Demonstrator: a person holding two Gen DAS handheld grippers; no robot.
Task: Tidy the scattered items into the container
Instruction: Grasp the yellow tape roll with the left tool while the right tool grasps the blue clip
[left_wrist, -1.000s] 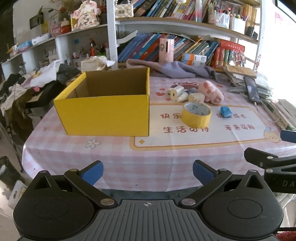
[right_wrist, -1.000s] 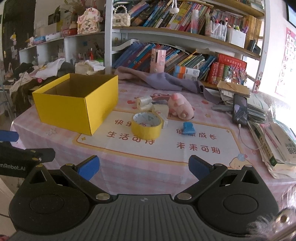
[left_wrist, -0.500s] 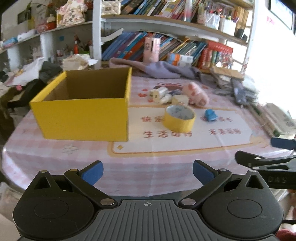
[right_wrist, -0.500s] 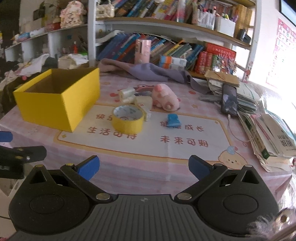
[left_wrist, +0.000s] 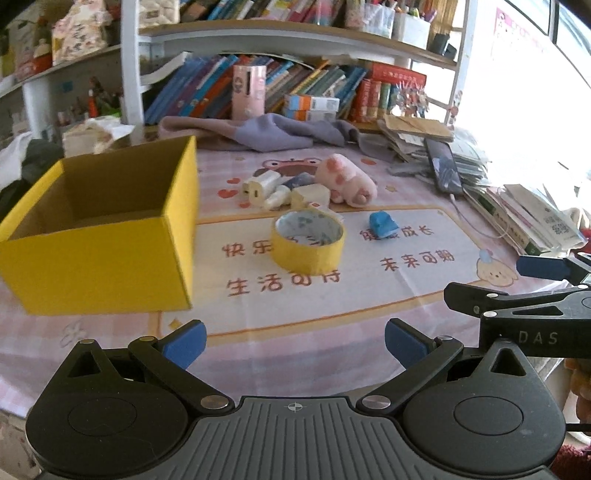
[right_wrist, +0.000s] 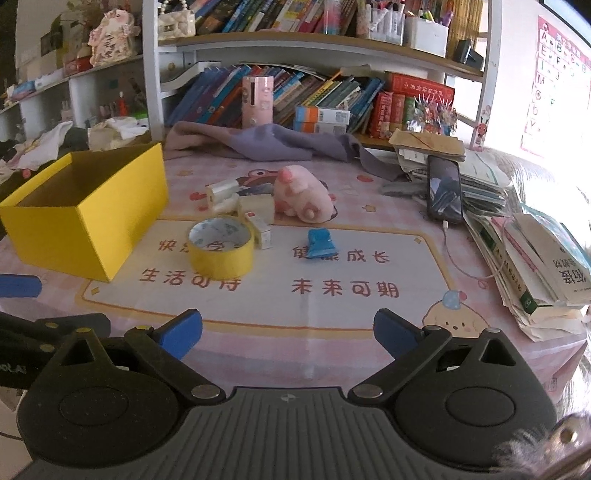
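Note:
An open yellow box (left_wrist: 103, 236) (right_wrist: 85, 210) stands empty on the left of the table. To its right lie a yellow tape roll (left_wrist: 308, 242) (right_wrist: 221, 247), a small blue item (left_wrist: 383, 223) (right_wrist: 320, 243), a pink plush pig (left_wrist: 345, 179) (right_wrist: 301, 194) and several small cream packages (left_wrist: 280, 192) (right_wrist: 243, 206). My left gripper (left_wrist: 295, 341) is open and empty over the near table edge. My right gripper (right_wrist: 288, 332) is open and empty, also near the front edge; it shows at the right of the left wrist view (left_wrist: 524, 295).
A grey cloth (right_wrist: 266, 142) lies at the back below a full bookshelf (right_wrist: 332, 96). A phone (right_wrist: 445, 188) on a cable and stacked books (right_wrist: 535, 258) fill the right side. The table carries a pink checked cloth and a printed mat (right_wrist: 332, 288).
Both grippers have moved forward toward the table; the box and the scattered items now look closer. Nothing on the table has moved. Both grippers stay open.

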